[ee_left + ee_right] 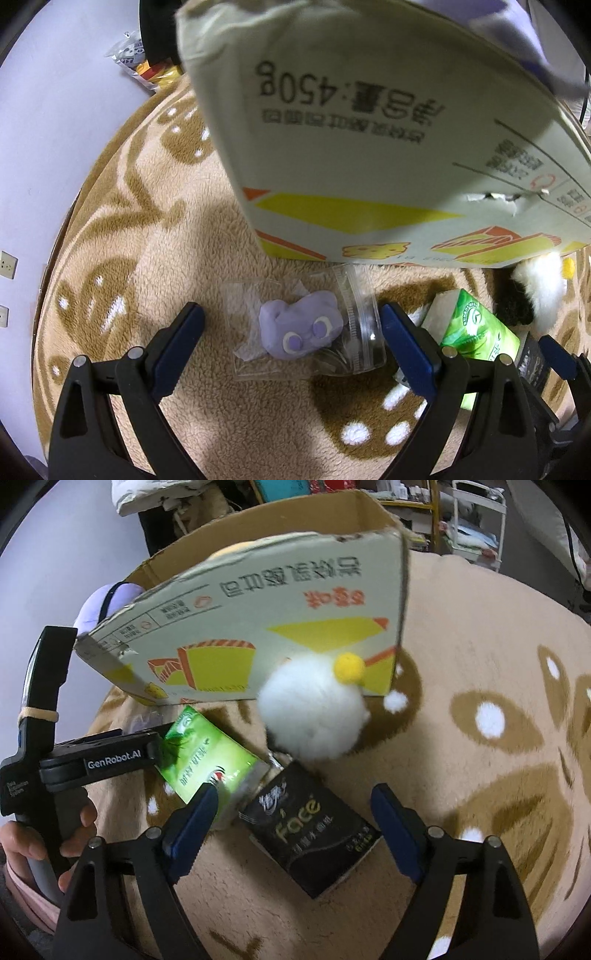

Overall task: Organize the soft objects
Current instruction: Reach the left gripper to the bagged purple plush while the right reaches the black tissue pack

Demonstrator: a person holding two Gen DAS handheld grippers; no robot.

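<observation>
My left gripper (pixel 291 332) hangs closest to its own lens, blue pads spread wide and clenched on nothing, pointing down at a purple soft toy (pixel 297 328) sealed in a clear plastic bag (pixel 255 332). The toy lies on the tan fleece blanket (pixel 147 229) between my pads without touching either. A second clear zip bag (pixel 356 325) leans against its right side. Only this view shows the purple toy and the bags; the right camera cannot see them behind my left tool.

From my right gripper (pixel 295 812), the nearest thing is a black tissue pack (pixel 314 830) lying between my pads, which stand released and apart from it. No earlier picture tells more. Beside it, to the left, lies a green tissue pack (pixel 203 753), its lower corner hidden behind my left-side pad. Just above them sits a white fluffy plush (pixel 314 716) with a yellow pom-pom (pixel 349 668), resting against the cardboard box (pixel 258 627). This view alone shows the box's open top and my hand (pixel 22 842) holding the left tool's grip.

The left camera catches only the plush's edge, showing a black patch there, and the box looms blurred overhead.
</observation>
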